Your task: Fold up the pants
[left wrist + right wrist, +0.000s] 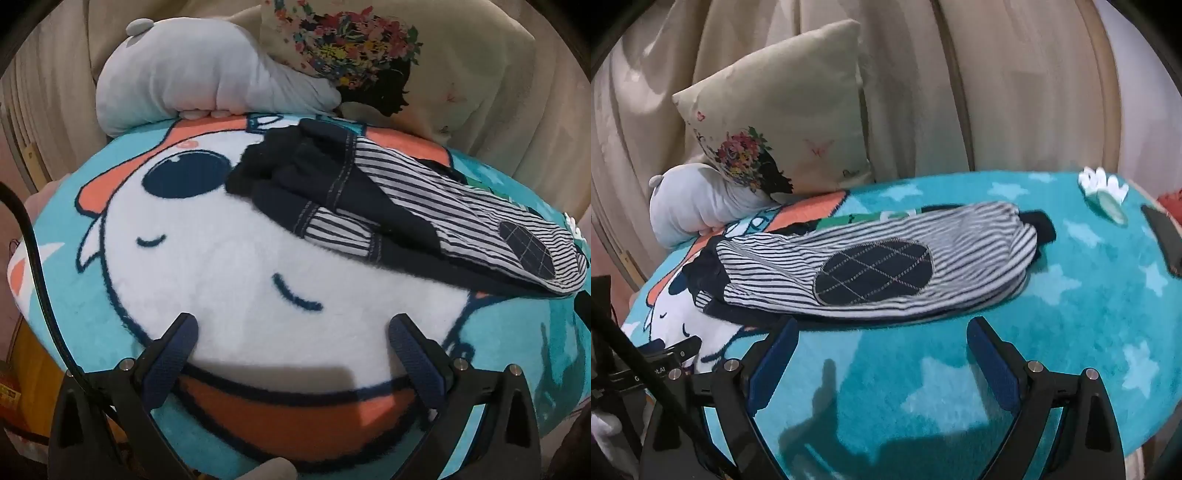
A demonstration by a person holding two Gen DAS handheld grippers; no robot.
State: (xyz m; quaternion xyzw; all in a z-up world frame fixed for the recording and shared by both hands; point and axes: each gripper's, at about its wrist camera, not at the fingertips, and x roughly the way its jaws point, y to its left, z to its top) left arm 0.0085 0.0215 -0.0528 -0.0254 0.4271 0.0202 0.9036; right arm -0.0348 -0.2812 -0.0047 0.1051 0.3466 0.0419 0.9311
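Left gripper [291,332] and right gripper [882,332] are hovering wide open, holding nothing, near the pants [871,266] lying doubled on the blanket [1071,314]; pillow [783,110] and plush [184,81] sitting behind.

The dark flat object [1165,243] is cut off by the right edge.
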